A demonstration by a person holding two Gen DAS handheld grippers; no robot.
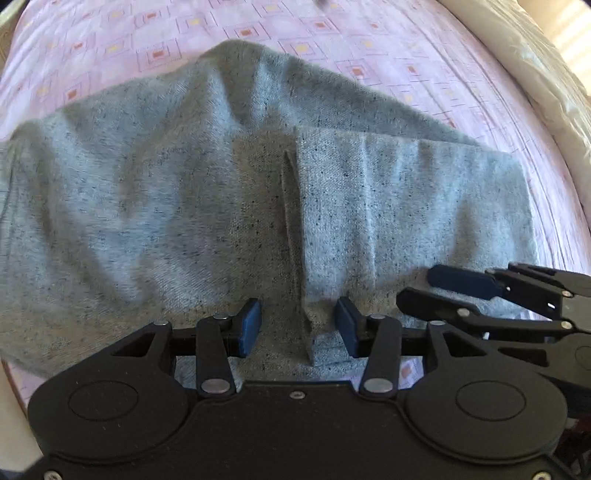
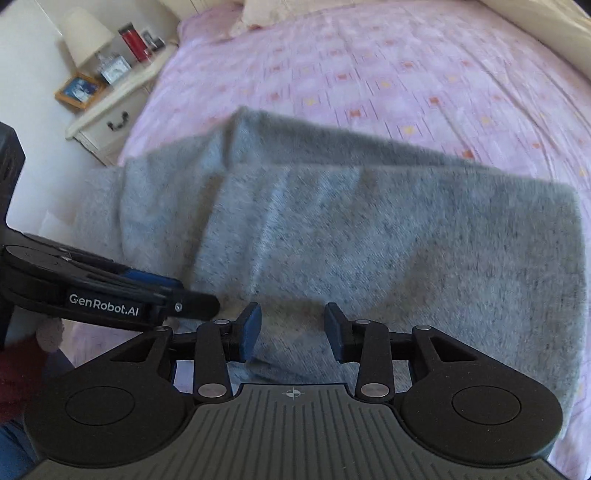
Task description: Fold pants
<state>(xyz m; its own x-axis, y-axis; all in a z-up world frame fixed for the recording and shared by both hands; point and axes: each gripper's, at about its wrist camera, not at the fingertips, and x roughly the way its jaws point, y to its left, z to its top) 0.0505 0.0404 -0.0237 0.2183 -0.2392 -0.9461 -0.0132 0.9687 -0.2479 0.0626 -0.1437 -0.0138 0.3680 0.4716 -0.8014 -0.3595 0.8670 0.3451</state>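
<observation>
At the far left of the right wrist view a pale nightstand (image 2: 110, 110) with a dark drawer pull stands beside the bed, carrying a cream lampshade (image 2: 86, 35), a red cylinder (image 2: 133, 40) and a wood-framed picture (image 2: 79, 90). The pants (image 1: 184, 206) lie spread across the near part of the pink bedsheet (image 1: 332, 48), which is printed with nested squares around small orange and yellow centres. The garment is a soft heathered grey knit flecked with dark specks, loosely rumpled into broad folds on its left side. Toward the right a flatter rectangular layer is folded over on top, its straight stitched edge running toward the camera in the left wrist view. The left gripper (image 1: 299, 328) hovers low over the near hem with its blue-padded jaws apart, the folded edge lying between them but not pinched. Just to its right, the right gripper (image 2: 291, 332) is likewise held with its jaws apart over grey fabric, the pads not pressing on it. Both tools are matte black plastic with round pivots and silver rivets. Along the far right edge of the bed a puffy cream quilt (image 1: 532, 74) with a satiny sheen is bunched.
</observation>
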